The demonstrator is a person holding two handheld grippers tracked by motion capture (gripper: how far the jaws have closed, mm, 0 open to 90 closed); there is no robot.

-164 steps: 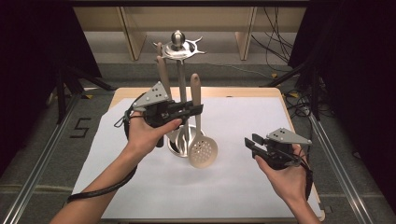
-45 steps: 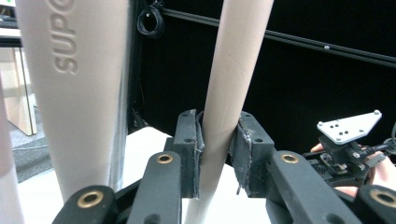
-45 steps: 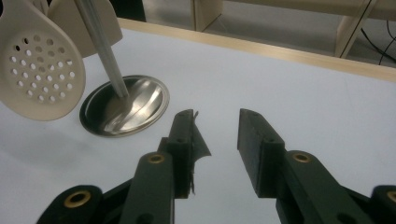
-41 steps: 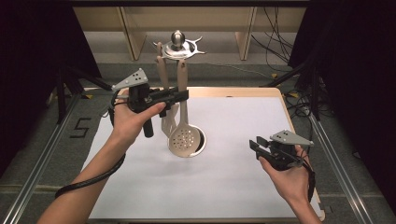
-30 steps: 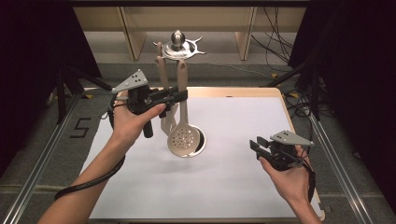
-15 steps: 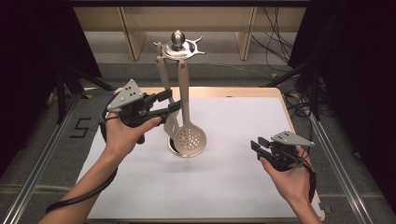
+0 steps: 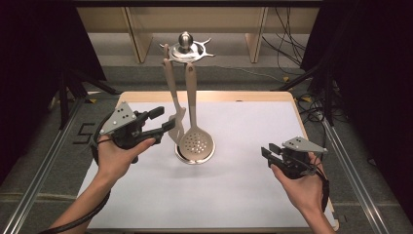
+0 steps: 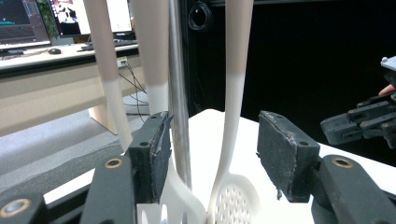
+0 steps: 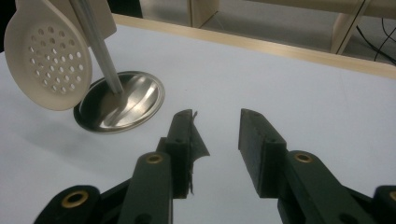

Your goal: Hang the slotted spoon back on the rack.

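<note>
A: Left tongs status?

B: Released. Jaws have just been opening. In the left gripper view the skimmer handle sits in the gap, pads clear of it on both sides.

A: Where's the skimmer overall?

B: Centre of the high view, hanging from the rack, perforated bowl low over the rack's round steel base. A slotted turner hangs just left of it.

A: Right tongs?

B: Lower right of the high view, over the white worktop, well apart from the rack. Jaws parted, gripping nothing.
</note>
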